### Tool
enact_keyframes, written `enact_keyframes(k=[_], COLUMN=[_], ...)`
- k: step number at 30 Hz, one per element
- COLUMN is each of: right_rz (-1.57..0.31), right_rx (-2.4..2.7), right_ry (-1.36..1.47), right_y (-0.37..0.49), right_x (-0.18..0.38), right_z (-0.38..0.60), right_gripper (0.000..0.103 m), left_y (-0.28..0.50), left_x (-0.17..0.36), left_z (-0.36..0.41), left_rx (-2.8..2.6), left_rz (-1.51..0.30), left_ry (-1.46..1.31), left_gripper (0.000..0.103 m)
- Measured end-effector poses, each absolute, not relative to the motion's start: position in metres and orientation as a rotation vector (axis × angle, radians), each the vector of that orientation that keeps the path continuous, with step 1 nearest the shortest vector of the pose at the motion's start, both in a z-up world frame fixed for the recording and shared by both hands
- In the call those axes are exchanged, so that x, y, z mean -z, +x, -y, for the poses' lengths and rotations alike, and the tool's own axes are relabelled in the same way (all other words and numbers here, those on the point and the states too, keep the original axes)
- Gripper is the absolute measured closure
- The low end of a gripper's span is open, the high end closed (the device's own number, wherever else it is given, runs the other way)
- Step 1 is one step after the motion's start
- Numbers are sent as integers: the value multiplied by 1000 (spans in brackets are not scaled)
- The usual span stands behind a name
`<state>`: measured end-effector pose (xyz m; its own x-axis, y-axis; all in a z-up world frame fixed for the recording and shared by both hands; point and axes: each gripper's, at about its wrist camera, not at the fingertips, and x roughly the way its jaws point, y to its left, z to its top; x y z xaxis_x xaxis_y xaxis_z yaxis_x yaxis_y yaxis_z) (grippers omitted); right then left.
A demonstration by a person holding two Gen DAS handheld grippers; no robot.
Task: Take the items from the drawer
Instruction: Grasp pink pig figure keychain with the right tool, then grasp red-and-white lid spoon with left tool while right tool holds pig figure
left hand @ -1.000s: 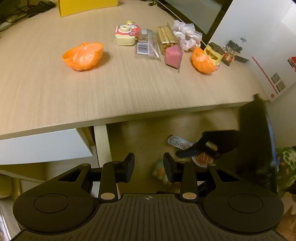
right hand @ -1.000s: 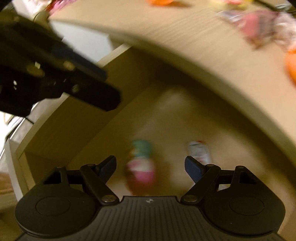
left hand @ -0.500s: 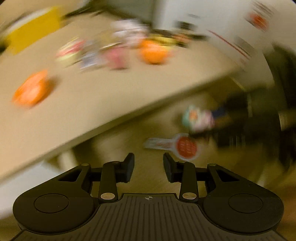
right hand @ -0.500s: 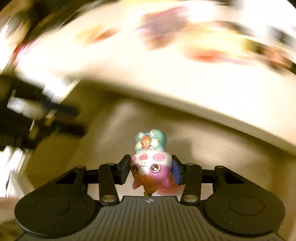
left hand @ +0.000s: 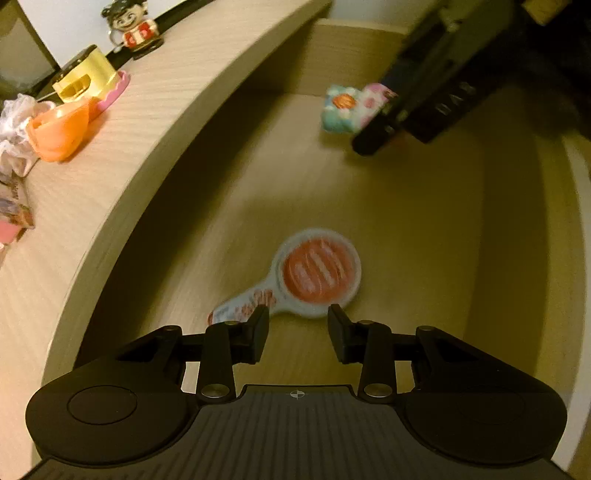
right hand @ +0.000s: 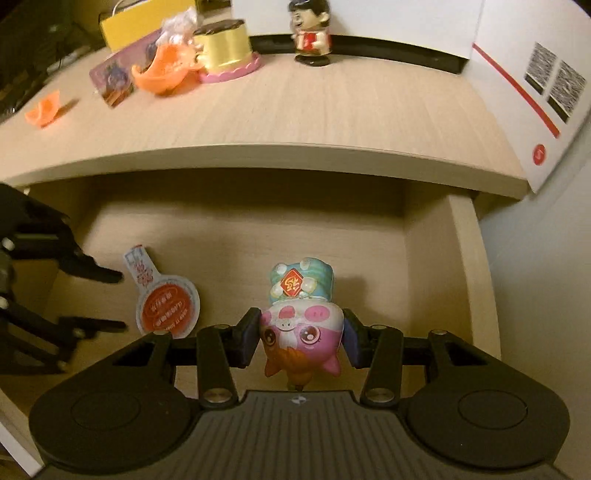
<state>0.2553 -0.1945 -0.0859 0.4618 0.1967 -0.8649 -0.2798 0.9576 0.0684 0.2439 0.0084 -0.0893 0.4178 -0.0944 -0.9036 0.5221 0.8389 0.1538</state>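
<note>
Inside the drawer [right hand: 439, 236], the pig toy [right hand: 301, 328] is clamped in the right gripper [right hand: 301, 341]; the left gripper [left hand: 298, 334], jaws just widened and empty, should be centred over the sachet [left hand: 314, 277].

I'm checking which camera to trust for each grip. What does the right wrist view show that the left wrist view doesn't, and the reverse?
Only the right wrist view shows the right gripper shut on the pig toy, and a white box on the desk. Only the left wrist view shows the left gripper open, its jaws having just widened, above the round-headed packet. Both show that packet on the drawer floor, the toy, and the boy figurine.
</note>
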Motion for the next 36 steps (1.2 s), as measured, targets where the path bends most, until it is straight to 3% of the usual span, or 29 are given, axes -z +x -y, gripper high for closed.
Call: enact_keyframes(k=[8, 18, 27, 36], right_rz=[-1072, -1082, -1105, -1104], right_rx=[-280, -286, -295, -294], right_ry=[40, 78, 88, 93], right_y=[252, 254, 254, 252], right_x=[90, 92, 94, 91], right_z=[215, 218, 218, 219], right_gripper=[57, 57, 57, 57], left_y=[260, 231, 263, 261], left_x=[87, 90, 90, 95], left_z=[7, -22, -16, -30], left_rx=[363, 378, 304, 337], left_rz=[-988, -1006, -937, -991], left_ry=[191, 497, 267, 402], left_gripper=[63, 62, 63, 63])
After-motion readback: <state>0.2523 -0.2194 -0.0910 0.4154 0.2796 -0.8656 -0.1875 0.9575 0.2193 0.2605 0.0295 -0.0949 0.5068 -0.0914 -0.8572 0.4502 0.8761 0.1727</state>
